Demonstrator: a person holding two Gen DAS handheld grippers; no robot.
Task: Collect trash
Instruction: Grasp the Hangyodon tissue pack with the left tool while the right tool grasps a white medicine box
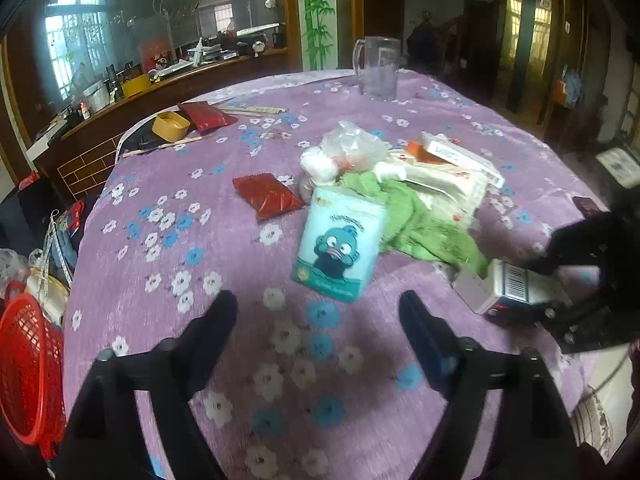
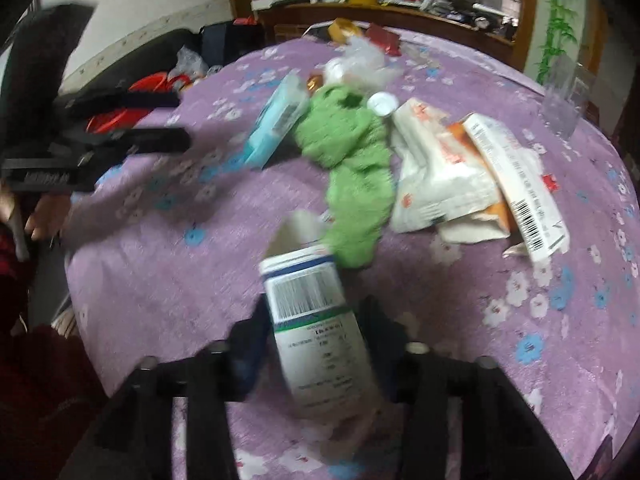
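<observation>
The right gripper (image 2: 316,348) squeezes a white cardboard box with a barcode (image 2: 312,304) between its 2 fingers. The left gripper (image 1: 318,320) is wide open, holding nothing, a blue cartoon tissue pack (image 1: 340,240) just ahead on the purple flowered table (image 1: 180,208).

Motion blur smears the print on the white box (image 2: 316,320) between the right gripper's fingers (image 2: 252,356), the red basket (image 1: 28,364) is cut off by the frame's left edge, and the shelf clutter (image 1: 168,64) is too small to identify.

Fuzzy purple tablecloth (image 1: 168,264); glossy red foil packet (image 1: 266,195); matt cardboard carton (image 2: 316,320); nubby green cloth (image 2: 352,168).
</observation>
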